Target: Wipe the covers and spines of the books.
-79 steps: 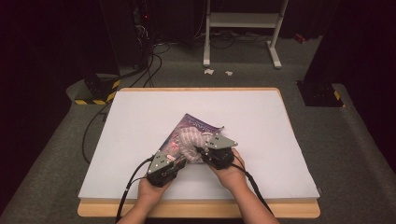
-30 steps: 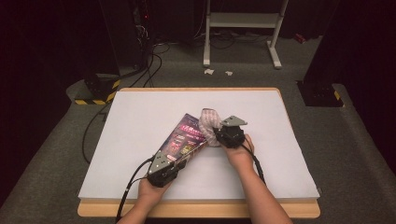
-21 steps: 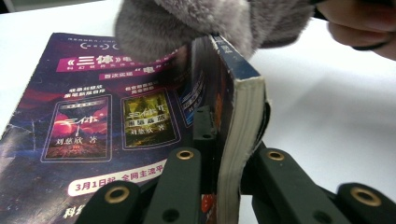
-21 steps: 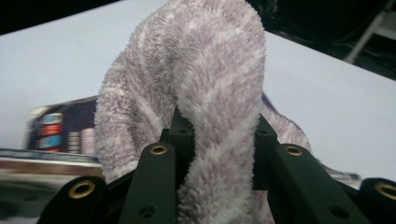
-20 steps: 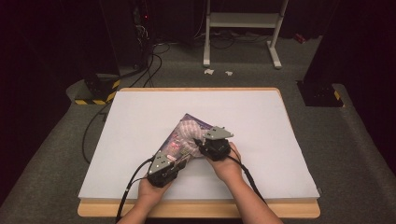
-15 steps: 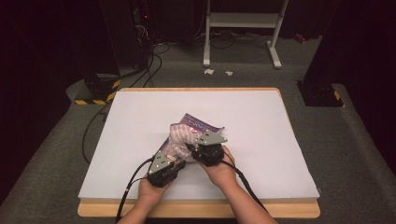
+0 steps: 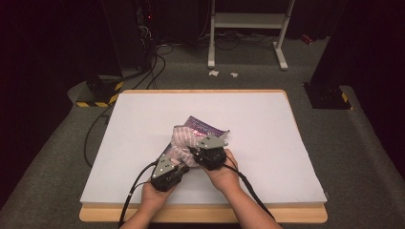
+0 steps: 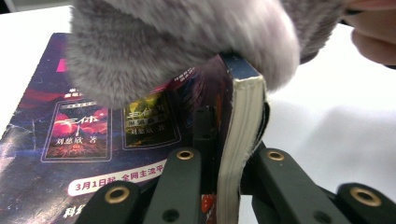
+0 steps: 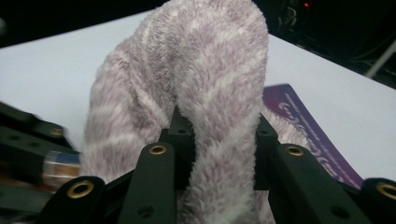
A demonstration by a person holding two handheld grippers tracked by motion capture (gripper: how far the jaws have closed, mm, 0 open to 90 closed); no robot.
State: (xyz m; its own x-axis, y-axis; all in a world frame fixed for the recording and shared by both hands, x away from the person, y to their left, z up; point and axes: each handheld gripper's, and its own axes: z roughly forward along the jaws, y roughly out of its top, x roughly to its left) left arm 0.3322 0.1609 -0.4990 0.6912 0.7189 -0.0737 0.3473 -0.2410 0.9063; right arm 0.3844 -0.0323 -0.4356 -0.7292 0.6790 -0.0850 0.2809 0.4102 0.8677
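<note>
Here, in the high view, there are one book point(image 7: 206, 128), one fluffy cloth point(image 7: 184, 143), two grippers and one white table point(image 7: 286, 157). The left gripper point(image 7: 175, 167) sits at the book's near corner, and the right gripper point(image 7: 199, 151) lies just beside it on the far right side, with the cloth bunched between and ahead of them over the book. The book lies flat with its long axis running slantwise, from the left gripper away toward the far right of the table. Next, in the left gripper view, the left gripper point(image 8: 233, 163) is pinched on the book point(image 8: 116, 126): one jaw stands on the cover side, the other on the far side of the page block, whose pale page edge rises straight up between them. The cloth point(image 8: 177, 42) hangs just above the jaw tips, draped over the cover. Finally, in the right gripper view, the right gripper point(image 9: 219, 135) is pinched on a thick fold of the cloth point(image 9: 205, 65), which stands up in a hump above the jaws; a purple strip of the book point(image 9: 303, 126) lies beyond, to the right of the jaws.
</note>
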